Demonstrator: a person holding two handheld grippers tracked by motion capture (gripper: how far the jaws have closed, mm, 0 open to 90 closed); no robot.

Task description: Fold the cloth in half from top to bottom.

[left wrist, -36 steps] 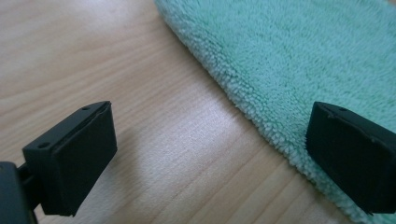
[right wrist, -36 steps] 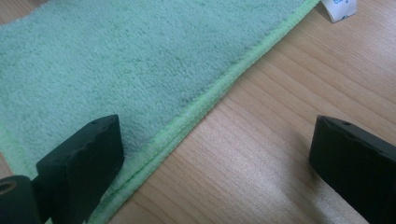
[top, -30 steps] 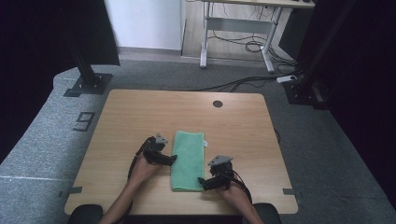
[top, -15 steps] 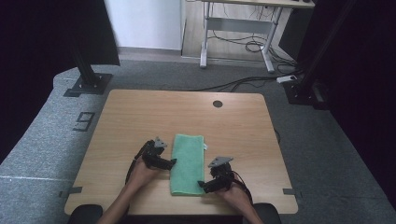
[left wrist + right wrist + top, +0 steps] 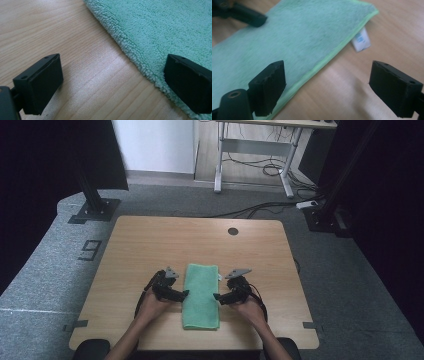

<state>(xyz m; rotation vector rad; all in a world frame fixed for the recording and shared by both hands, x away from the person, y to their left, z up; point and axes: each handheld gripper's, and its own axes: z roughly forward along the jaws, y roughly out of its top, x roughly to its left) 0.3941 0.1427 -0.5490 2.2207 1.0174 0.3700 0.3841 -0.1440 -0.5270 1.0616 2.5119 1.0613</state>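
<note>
A folded green towel (image 5: pixel 201 295) lies lengthwise on the wooden table (image 5: pixel 150 245), near the person's side. My left gripper (image 5: pixel 182 294) is at the towel's left edge and stands open. In the left gripper view one jaw is over bare wood and the other over the towel's (image 5: pixel 162 25) fluffy border. My right gripper (image 5: pixel 218 297) is at the towel's right edge, open, and its jaws have just been closing a little. In the right gripper view the towel's (image 5: pixel 287 37) hemmed edge runs between the jaws, unpinched. A white label (image 5: pixel 361 40) sticks out from the towel's corner.
A round cable hole (image 5: pixel 233 231) sits at the table's far middle. Black stand bases (image 5: pixel 92 210) rest on the grey floor beyond the table's corners. A desk frame with cables (image 5: pixel 255 165) is farther back.
My right gripper has moved away from the person along the towel's right edge and risen slightly. The left gripper and the towel have stayed put.
</note>
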